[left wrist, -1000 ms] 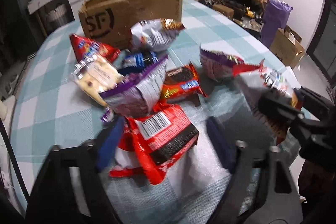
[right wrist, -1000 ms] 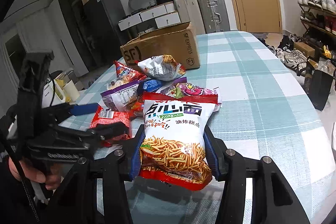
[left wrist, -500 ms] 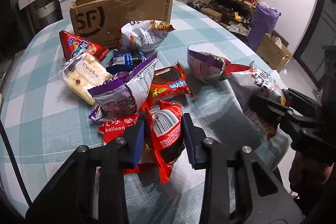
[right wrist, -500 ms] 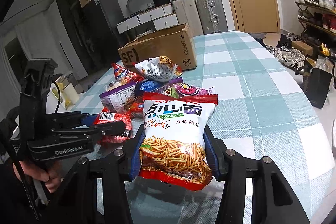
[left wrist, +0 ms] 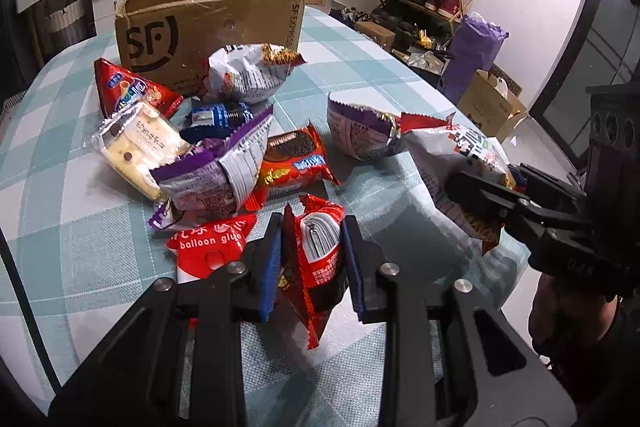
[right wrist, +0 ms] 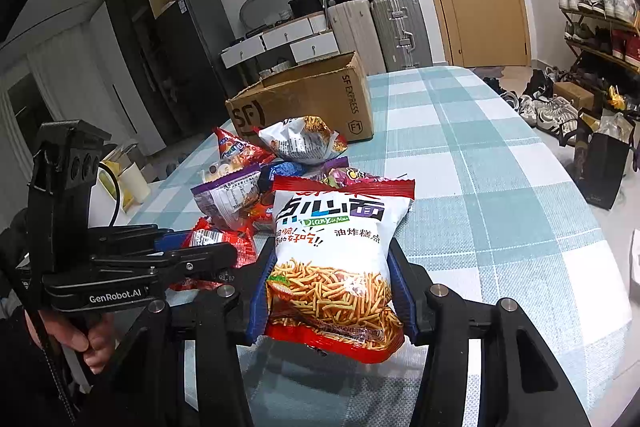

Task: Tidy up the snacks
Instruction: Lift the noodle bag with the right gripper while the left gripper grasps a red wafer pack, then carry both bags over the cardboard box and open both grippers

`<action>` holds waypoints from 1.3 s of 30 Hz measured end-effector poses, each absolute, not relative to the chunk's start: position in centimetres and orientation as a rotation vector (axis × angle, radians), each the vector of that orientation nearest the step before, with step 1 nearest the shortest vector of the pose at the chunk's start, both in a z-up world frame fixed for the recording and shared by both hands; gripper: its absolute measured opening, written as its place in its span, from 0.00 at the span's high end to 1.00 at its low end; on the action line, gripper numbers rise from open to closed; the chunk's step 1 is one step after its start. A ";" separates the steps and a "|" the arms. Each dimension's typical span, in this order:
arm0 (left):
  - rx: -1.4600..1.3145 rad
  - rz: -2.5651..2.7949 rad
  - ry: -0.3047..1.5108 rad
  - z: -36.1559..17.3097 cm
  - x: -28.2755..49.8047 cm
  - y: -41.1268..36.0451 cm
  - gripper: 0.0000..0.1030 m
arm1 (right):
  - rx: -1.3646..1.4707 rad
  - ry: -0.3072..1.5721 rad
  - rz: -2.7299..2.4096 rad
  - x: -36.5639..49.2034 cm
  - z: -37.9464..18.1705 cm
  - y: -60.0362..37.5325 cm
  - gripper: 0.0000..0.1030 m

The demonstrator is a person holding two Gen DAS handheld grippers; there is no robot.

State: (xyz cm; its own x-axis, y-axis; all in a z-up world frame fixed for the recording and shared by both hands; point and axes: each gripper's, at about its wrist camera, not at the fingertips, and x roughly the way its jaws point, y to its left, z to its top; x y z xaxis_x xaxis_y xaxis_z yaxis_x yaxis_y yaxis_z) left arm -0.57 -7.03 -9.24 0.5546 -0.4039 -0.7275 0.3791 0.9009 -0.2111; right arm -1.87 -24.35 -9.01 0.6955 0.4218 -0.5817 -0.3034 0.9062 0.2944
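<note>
Left wrist view: the left gripper (left wrist: pixel 312 259) is closing, its blue pads pressed against both sides of a crumpled red snack packet (left wrist: pixel 316 263) at the near edge of the snack pile on the checked tablecloth (left wrist: pixel 60 195). Right wrist view: the right gripper (right wrist: pixel 330 291) is clamped on the lower half of a white noodle-snack bag (right wrist: pixel 332 251), held upright. An open cardboard box (right wrist: pixel 308 99) stands behind the pile.
</note>
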 end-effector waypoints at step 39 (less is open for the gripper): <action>-0.203 -0.476 0.693 1.8 5.7 -0.1 0.76 | 0.139 0.642 0.536 7.1 -2.6 -18.6 0.50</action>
State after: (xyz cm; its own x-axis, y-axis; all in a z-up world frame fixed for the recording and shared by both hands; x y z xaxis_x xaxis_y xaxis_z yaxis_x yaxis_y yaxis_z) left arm 5.68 -0.09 1.80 0.6680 -0.4846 -0.5648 0.3525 0.8744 -0.3333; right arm 7.13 -18.63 -2.65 0.6705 0.5163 -0.5328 -0.4321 0.8555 0.2854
